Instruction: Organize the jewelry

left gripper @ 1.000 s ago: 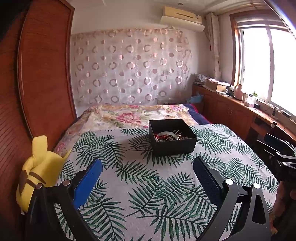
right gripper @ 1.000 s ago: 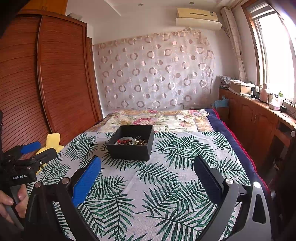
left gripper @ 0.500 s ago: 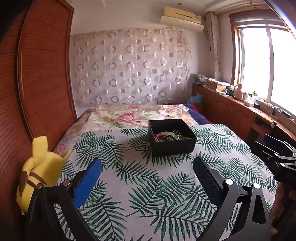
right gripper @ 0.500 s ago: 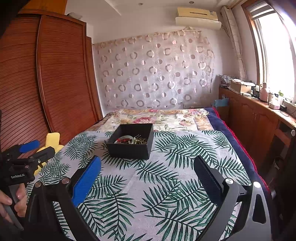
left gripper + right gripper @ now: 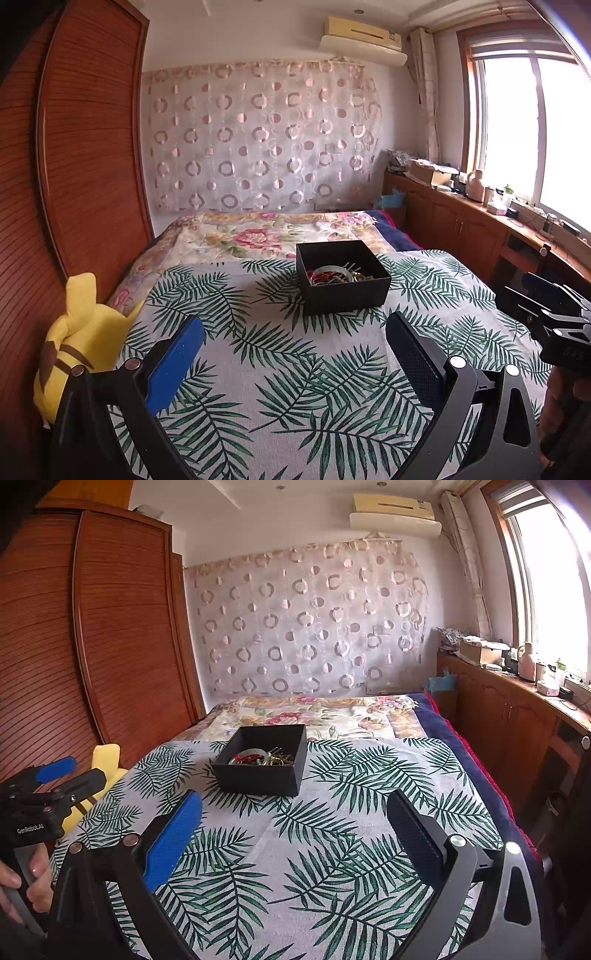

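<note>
Both grippers hover level above the palm-print bedspread, side by side: the left gripper and right gripper each with fingers spread wide, holding nothing. The black jewelry box sits ahead, mid-bed, jewelry heaped inside.

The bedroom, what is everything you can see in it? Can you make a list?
Box: one, black, open, on the leaf-print cloth.
Jewelry: a tangled pile, red, silver and gold, inside the box.
Leaf-print cloth: one, white and green, covering the bed's near part.
Plush toy: one, yellow, left edge of the bed.
Wardrobe: one, brown wood, left.
Air conditioner: one, cream, high on the wall.
Left gripper: open, empty.
Right gripper: open, empty.
</note>
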{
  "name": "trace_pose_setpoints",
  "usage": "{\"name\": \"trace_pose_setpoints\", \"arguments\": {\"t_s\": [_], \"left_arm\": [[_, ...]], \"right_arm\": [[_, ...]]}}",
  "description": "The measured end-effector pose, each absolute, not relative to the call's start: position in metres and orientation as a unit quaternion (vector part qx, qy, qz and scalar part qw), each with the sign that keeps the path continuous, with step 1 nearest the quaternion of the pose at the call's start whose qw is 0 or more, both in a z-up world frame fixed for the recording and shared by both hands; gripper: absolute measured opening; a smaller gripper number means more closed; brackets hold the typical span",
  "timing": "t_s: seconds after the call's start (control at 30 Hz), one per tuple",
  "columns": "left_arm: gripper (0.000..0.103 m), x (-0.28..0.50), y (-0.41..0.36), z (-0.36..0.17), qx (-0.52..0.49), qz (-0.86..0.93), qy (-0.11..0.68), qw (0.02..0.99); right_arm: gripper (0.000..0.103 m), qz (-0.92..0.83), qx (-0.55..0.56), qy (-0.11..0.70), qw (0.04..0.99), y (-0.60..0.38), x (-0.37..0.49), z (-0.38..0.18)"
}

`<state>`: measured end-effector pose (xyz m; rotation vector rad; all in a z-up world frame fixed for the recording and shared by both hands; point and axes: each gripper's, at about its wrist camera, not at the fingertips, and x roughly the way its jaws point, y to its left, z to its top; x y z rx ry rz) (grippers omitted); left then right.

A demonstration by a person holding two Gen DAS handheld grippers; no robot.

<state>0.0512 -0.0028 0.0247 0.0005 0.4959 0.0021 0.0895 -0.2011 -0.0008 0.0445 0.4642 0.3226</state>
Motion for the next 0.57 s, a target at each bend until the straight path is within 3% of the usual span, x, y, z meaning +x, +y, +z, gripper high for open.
{"name": "trace_pose_setpoints", "arguments": {"t_s": [0.57], "left_arm": [[0.095,0.0494,-0.0016,0.0252,-0.005,-0.002,0.249,0.968]], "right_arm": [[0.101,0.158,0.022,0.228,0.961,-0.2007,0.0897,-0.0015]]}}
